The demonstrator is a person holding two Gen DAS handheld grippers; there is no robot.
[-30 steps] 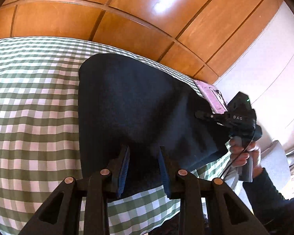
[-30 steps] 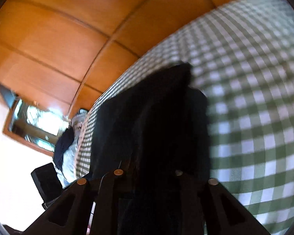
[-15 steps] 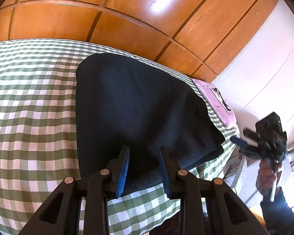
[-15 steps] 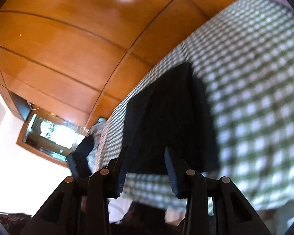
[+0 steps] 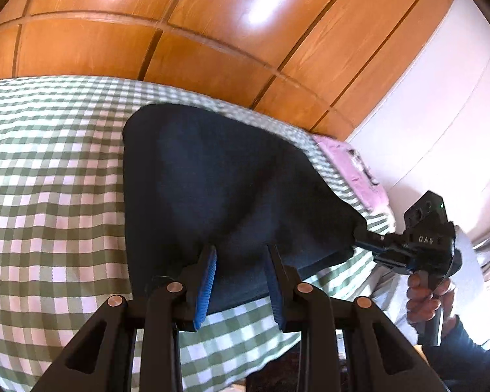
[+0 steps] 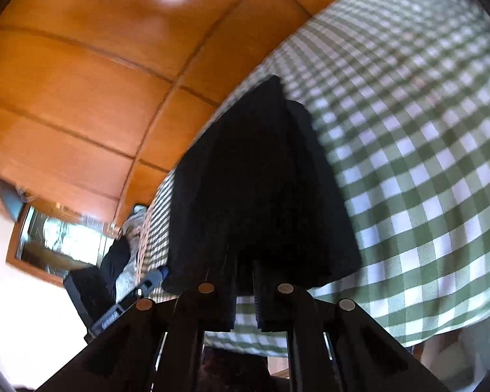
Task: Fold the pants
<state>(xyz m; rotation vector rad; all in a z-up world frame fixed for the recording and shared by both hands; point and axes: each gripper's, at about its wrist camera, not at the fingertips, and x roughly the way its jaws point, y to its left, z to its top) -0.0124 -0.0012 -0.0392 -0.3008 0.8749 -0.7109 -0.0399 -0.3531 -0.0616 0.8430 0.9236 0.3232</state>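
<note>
- Hovering nearest the left wrist camera, the left tongs (image 5: 240, 281) stand spread and released, blue ribbed pads apart above the near hem of the dark navy folded cloth pants (image 5: 219, 189); whether the pads touch the cloth cannot be told.
- The pants lie flat as a rough rectangle on the green-and-white checked tablecloth (image 5: 49, 196) of the table, near its front edge.
- At the pants' right corner, the right tongs (image 5: 359, 233), held in the person's hand (image 5: 424, 297), appear clenched on the cloth; the right wrist view shows those jaws nearly together.
- To fold well, the left tongs should likely pinch the near corner too, then both lift evenly.
- Beyond lie a pink cloth (image 5: 352, 166) and a glossy orange wooden panelled wall (image 5: 179, 32).
</note>
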